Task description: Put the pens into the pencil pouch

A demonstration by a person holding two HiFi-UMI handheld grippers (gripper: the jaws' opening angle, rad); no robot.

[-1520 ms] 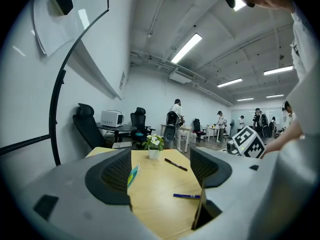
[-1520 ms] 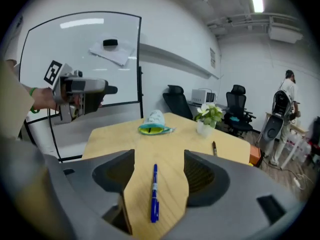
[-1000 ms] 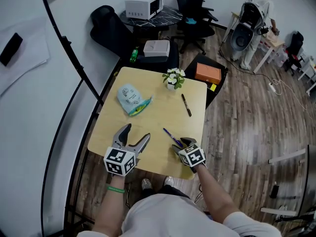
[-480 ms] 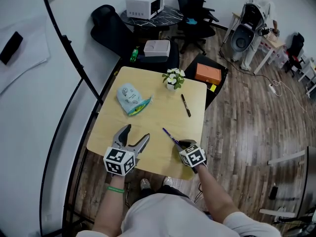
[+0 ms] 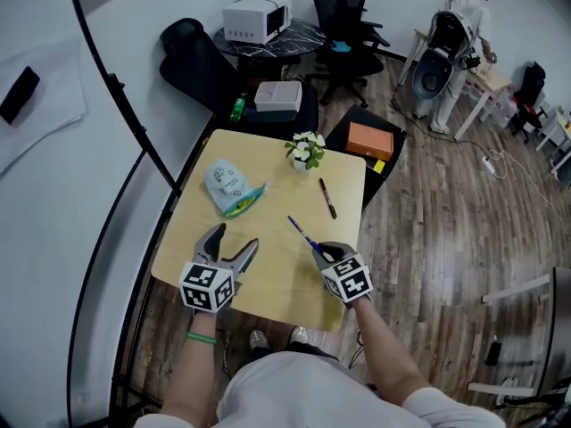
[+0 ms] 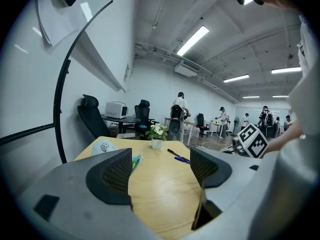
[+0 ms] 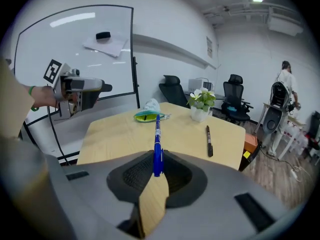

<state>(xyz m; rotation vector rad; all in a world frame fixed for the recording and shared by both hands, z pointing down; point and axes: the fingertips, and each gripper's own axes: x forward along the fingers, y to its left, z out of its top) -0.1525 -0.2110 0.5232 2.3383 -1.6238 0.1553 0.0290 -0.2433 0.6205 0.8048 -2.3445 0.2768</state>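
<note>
Currently a slim blue pen (image 7: 157, 144) is clamped between the jaws of the right gripper (image 7: 157, 171) and held above the pale wooden tabletop (image 5: 268, 270). The jaws of the left gripper (image 6: 160, 166) are spread wide with nothing between them. A black pen (image 5: 327, 198) is seen lying flat on the tabletop, apart from the light-blue fabric pencil pouch (image 5: 227, 185).

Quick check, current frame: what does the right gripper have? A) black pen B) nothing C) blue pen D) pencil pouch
C: in the right gripper view, the right gripper has its jaws shut on the blue pen, which sticks out ahead of them. The black pen lies apart on the table.
</note>
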